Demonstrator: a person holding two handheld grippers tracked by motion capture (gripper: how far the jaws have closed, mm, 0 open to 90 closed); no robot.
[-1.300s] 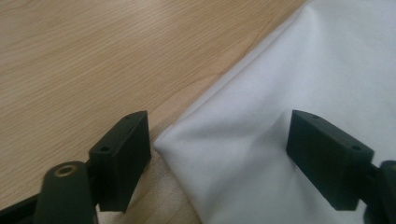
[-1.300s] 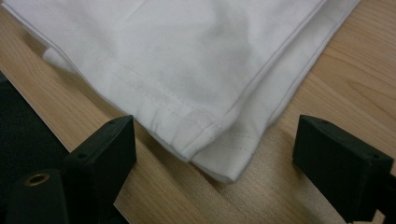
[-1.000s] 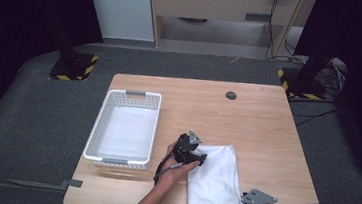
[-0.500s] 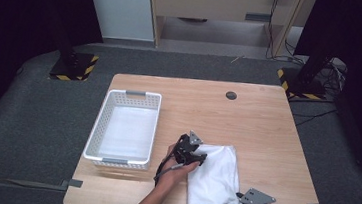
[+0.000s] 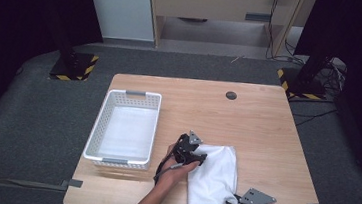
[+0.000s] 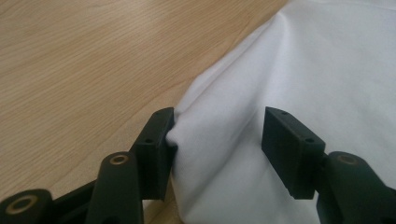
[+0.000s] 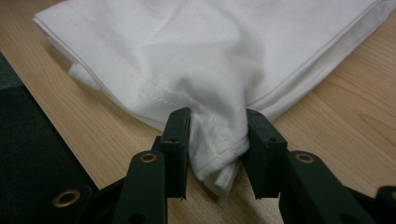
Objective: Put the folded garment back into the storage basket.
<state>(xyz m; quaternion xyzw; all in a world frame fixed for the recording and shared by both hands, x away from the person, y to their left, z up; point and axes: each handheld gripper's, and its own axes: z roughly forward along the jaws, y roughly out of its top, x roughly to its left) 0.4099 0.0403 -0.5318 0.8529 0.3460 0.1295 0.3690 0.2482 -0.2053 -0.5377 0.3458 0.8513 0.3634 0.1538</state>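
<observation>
A folded white cloth [image 5: 213, 175] lay on the near right part of a wooden desk [image 5: 266, 130], with a white basket [image 5: 125, 128] standing to its left, near but apart from it. A person's left hand [image 5: 175, 169] reached in from the near edge and held the left tongs [image 5: 195, 155] at the cloth's far left corner. In the left gripper view, the cloth [image 6: 289, 84] sat between the jaws of those tongs [image 6: 217, 140]: one jaw touched a raised fold at the edge, while the other stood clear above the fabric, so the tongs were part open and not clamped. The right tongs [image 5: 233, 201] sat at the cloth's near right corner, close to the desk's front edge, with a grey three-cornered plate [image 5: 257, 197] on top. In the right gripper view, the jaws of those tongs [image 7: 218, 126] had just been closing, and a bunched, hemmed corner of the cloth [image 7: 210, 60] lay pinched between them, both pads pressing on the fabric. The cloth there showed several stacked layers along its edge. The desk's wood grain showed on either side of the cloth, and a small dark round fitting [image 5: 231, 95] sat in the far part of the desk.
</observation>
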